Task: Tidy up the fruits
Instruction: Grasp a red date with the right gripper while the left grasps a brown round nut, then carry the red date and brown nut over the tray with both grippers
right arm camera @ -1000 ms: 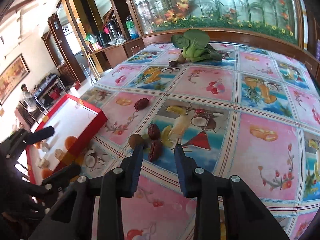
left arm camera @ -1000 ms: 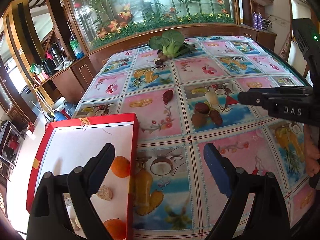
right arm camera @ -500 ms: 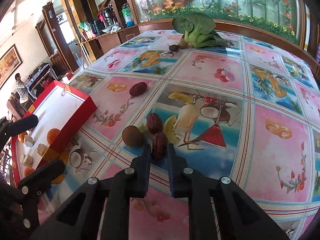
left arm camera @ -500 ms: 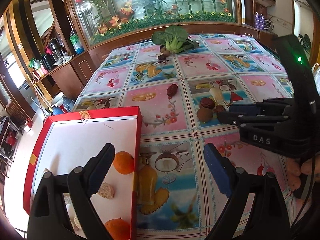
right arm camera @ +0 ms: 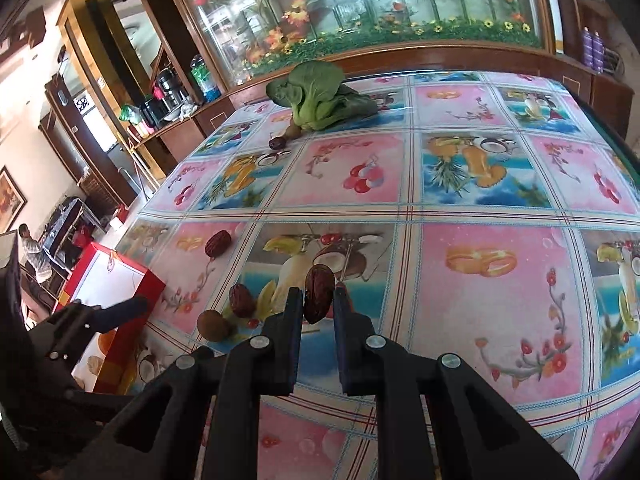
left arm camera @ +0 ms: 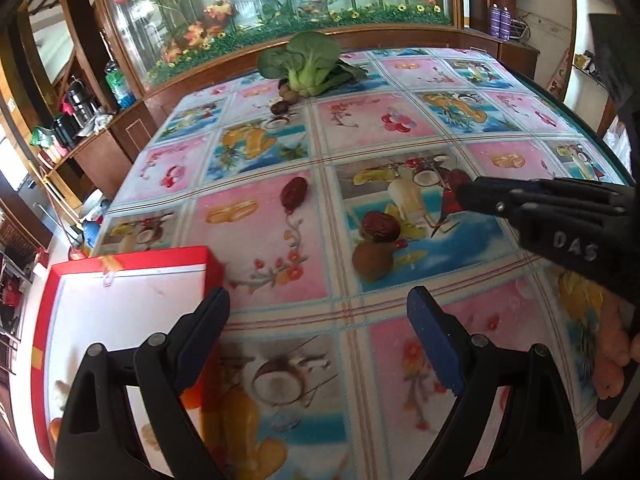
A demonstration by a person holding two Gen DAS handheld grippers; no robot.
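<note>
The right hand-held gripper [right arm camera: 318,302] pinches a red date [right arm camera: 318,294] between its fingertips, lifted just clear of the desk [right arm camera: 460,184]; just to its left lie a second date [right arm camera: 242,301] and a brown kiwi [right arm camera: 213,325], touching each other, and a third date [right arm camera: 218,243] farther left. The left hand-held gripper [left arm camera: 316,312] is spread wide and holds nothing, its left finger over the red box's [left arm camera: 132,260] near corner, the kiwi just ahead between its fingers. Greens [left arm camera: 308,60] lie at the desk's far edge with small fruits beside them.
</note>
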